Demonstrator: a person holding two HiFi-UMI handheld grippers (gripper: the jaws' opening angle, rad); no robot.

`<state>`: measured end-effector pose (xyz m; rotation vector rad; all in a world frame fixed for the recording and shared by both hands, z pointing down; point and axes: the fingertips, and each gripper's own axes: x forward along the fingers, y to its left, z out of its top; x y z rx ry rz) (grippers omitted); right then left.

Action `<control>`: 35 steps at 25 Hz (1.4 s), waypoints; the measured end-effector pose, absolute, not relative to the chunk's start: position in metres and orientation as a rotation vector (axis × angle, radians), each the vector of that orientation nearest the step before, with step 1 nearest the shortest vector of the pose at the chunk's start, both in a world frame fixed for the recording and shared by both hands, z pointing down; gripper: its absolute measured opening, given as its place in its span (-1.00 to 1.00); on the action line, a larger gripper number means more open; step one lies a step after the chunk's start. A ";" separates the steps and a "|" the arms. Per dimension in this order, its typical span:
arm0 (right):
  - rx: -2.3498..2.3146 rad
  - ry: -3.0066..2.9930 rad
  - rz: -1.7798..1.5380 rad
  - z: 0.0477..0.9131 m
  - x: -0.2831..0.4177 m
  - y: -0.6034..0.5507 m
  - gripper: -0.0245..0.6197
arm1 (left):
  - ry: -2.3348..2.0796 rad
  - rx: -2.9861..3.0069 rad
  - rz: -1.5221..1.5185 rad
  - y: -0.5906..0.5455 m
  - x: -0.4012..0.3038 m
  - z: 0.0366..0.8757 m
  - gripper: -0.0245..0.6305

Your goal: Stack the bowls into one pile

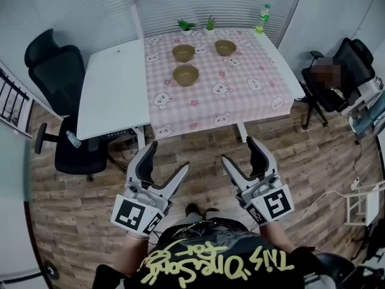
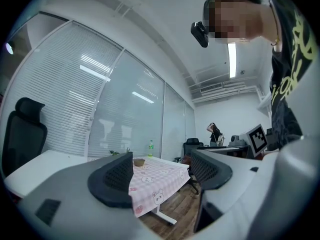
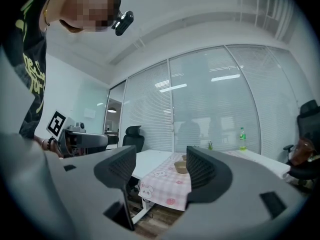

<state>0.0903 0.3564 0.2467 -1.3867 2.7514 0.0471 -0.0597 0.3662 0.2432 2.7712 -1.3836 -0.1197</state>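
Observation:
Three olive-brown bowls stand apart on the pink checked tablecloth point(image 1: 240, 95): one at the back left point(image 1: 183, 53), one at the back right point(image 1: 225, 47), one nearer point(image 1: 186, 74). Both grippers hover over the wooden floor, well short of the table. My left gripper point(image 1: 167, 156) is open and empty. So is my right gripper point(image 1: 239, 150). In the left gripper view one bowl point(image 2: 139, 162) shows far off between the open jaws point(image 2: 162, 176). In the right gripper view a bowl point(image 3: 180, 167) sits on the cloth between the open jaws point(image 3: 161, 176).
A white desk point(image 1: 111, 89) joins the table's left side. Black office chairs stand at the left point(image 1: 57, 71) and right point(image 1: 340, 77). Two small plants point(image 1: 186, 25) and a green bottle point(image 1: 263, 17) line the table's far edge. A white rack point(image 1: 361, 203) stands at the right.

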 end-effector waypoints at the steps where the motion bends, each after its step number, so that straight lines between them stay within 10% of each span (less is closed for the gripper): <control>1: -1.382 2.755 0.050 0.246 0.091 0.355 0.00 | -1.390 2.770 -0.121 0.366 -0.060 0.242 0.18; 35: -1.378 2.772 0.040 0.268 0.074 0.299 0.00 | -1.334 2.805 -0.115 0.299 -0.074 0.259 0.21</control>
